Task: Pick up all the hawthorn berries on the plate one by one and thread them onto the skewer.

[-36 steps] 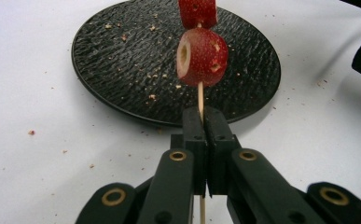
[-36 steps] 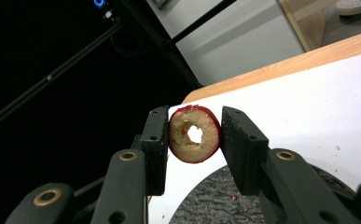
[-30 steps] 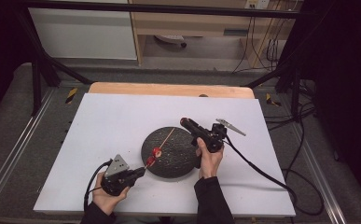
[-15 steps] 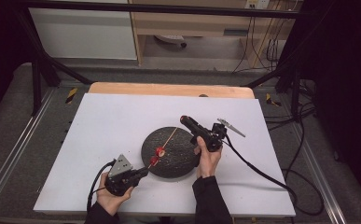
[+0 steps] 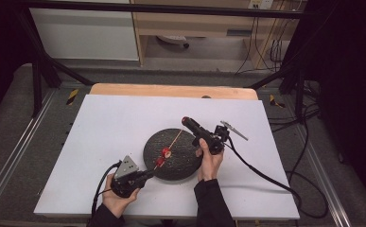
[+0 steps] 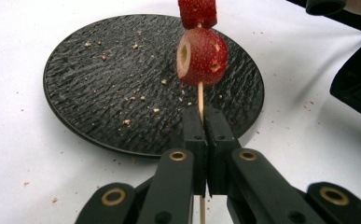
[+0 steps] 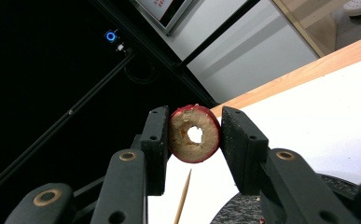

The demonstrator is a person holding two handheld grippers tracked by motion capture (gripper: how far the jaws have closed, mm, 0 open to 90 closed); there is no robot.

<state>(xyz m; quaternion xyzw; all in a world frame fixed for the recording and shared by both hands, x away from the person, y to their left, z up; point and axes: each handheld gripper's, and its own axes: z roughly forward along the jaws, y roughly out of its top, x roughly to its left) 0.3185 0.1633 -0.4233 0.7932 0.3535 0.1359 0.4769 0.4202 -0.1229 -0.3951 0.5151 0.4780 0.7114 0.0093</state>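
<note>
Skewer (image 6: 200, 100) runs up the middle of the left gripper view, pinched by the left gripper (image 6: 206, 135), carrying two strawberry pieces (image 6: 202, 50) over the black plate (image 6: 99, 93). Right gripper (image 7: 194, 135), at centre frame, squeezes a cored strawberry slice (image 7: 195, 133).

1. The worktop (image 5: 100, 142) is covered by a white sheet, with a strip of bare light wood (image 5: 171, 91) showing along its far edge.
2. A black metal frame (image 5: 171, 8) runs across the top of the high view, with slanted struts (image 5: 53, 71) coming down on the left and right.
3. The floor (image 5: 10, 118) around the worktop is grey carpet, crossed by silver rails (image 5: 10, 165).
4. Beyond stands a white cabinet (image 5: 86, 33) beside a light wooden shelf unit (image 5: 195, 23).
5. Black cables (image 5: 303, 142) lie on the floor at the right.
6. The far left and right of the room are dark.
</note>
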